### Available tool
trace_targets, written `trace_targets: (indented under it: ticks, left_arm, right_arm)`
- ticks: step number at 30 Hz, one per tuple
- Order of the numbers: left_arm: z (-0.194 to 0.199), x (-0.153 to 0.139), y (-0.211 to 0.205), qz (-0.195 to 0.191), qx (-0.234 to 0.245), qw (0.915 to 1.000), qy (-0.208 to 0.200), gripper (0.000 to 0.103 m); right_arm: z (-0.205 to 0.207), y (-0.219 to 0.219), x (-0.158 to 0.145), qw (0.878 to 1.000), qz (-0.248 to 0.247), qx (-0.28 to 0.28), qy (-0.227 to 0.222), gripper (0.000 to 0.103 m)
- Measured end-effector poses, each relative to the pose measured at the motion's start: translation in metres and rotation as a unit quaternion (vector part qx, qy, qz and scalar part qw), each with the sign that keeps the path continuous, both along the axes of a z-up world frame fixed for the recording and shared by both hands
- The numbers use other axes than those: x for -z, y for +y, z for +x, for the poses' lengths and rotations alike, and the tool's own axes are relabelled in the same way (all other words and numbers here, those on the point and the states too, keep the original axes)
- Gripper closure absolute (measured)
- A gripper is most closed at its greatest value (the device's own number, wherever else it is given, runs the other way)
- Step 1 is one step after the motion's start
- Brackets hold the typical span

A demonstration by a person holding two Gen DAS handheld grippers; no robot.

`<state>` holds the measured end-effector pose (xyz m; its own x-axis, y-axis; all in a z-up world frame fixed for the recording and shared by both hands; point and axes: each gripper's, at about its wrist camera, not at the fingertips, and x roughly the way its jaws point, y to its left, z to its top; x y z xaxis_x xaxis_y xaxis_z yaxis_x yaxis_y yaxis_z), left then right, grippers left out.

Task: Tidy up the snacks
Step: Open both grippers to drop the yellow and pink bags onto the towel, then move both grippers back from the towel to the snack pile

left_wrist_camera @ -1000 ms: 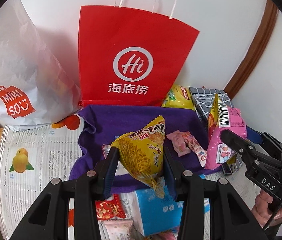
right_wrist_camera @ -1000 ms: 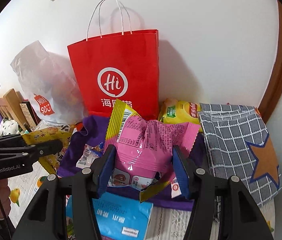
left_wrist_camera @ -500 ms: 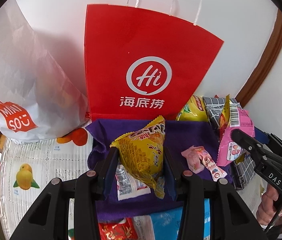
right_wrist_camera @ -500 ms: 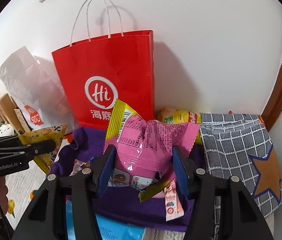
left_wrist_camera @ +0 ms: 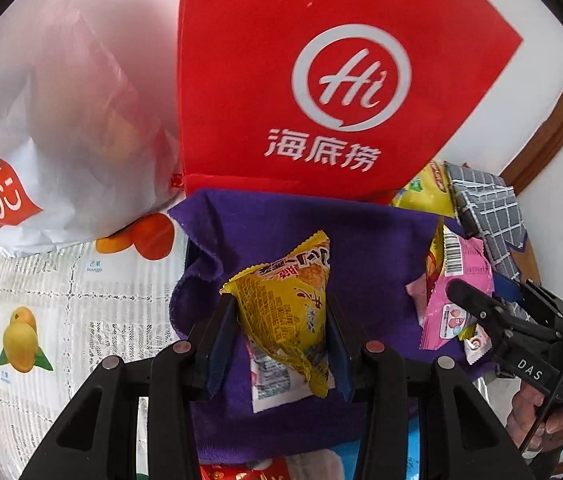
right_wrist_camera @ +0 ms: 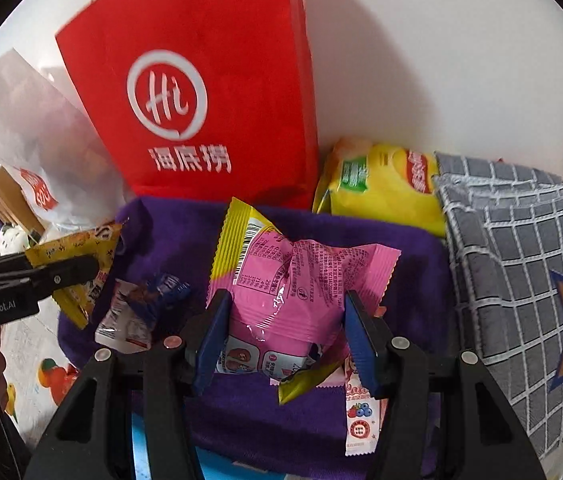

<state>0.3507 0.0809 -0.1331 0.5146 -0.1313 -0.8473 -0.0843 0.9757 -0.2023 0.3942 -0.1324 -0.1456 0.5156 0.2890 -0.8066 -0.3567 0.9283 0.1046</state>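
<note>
1. The left gripper (left_wrist_camera: 281, 344) is clamped on a yellow snack packet (left_wrist_camera: 287, 312), which is pinched between both blue pads and held up just above the purple cloth (left_wrist_camera: 281, 224).
2. Over on the right side of that cloth, the right gripper (right_wrist_camera: 285, 340) is closed around a pink snack packet (right_wrist_camera: 293, 280), squeezed at its lower half, yellow crimped edge sticking up.
3. Under the yellow packet, a small white wrapper (left_wrist_camera: 271, 380) is seen lying flat on the cloth; a blue-and-white wrapped candy (right_wrist_camera: 141, 312) lies on the cloth's left part in the right wrist view.
4. A thin berry-print sachet (right_wrist_camera: 359, 412) is spotted on the cloth, just below the pink packet.
5. Right behind the cloth, a red paper bag (left_wrist_camera: 321, 80) is stood against the wall.
6. Left of the cloth, a white plastic bag (left_wrist_camera: 49, 120) is slumped on the fruit-print table cover (left_wrist_camera: 61, 300).
7. Behind the cloth's right corner a yellow chip bag (right_wrist_camera: 381, 188) is tucked, with a grey checked cloth (right_wrist_camera: 521, 260) beside it.
</note>
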Motion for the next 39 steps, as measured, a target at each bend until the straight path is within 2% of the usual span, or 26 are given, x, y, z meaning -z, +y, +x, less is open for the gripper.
trace_targets:
  ticks: [8, 14, 23, 26, 30, 32, 36, 39]
  left_arm:
    - [0.006, 0.015, 0.002, 0.002, -0.009, 0.9997, 0.021, 0.062]
    - [0.009, 0.021, -0.001, 0.005, -0.003, 0.9996, 0.029, 0.062]
    - [0.011, 0.030, 0.000, 0.006, 0.000, 0.9992, 0.040, 0.062]
    - [0.009, 0.029, 0.001, 0.004, -0.002, 0.9992, 0.040, 0.061]
    - [0.007, 0.025, -0.003, 0.004, 0.009, 0.9994, 0.035, 0.061]
    - [0.006, 0.021, -0.007, 0.006, 0.014, 0.9993, 0.033, 0.059]
    - [-0.001, 0.009, -0.012, 0.011, 0.026, 0.9993, 0.025, 0.047]
    - [-0.009, -0.006, -0.017, 0.014, 0.031, 0.9994, 0.012, 0.046]
  right_arm:
    - [0.003, 0.010, 0.016, 1.000, -0.003, -0.023, 0.013, 0.046]
    - [0.001, 0.015, 0.017, 0.999, -0.014, -0.032, 0.006, 0.046]
    - [0.002, 0.012, 0.018, 0.999, -0.022, -0.028, 0.012, 0.040]
    - [0.001, 0.010, 0.013, 0.999, -0.030, -0.017, 0.000, 0.034]
    - [-0.001, 0.005, 0.005, 1.000, -0.021, -0.013, -0.005, 0.034]
    - [-0.004, 0.003, 0.000, 1.000, -0.021, -0.010, -0.013, 0.034]
    - [-0.009, 0.000, -0.012, 1.000, -0.012, -0.005, -0.023, 0.034]
    - [-0.016, 0.000, -0.025, 0.999, -0.005, 0.002, -0.034, 0.034]
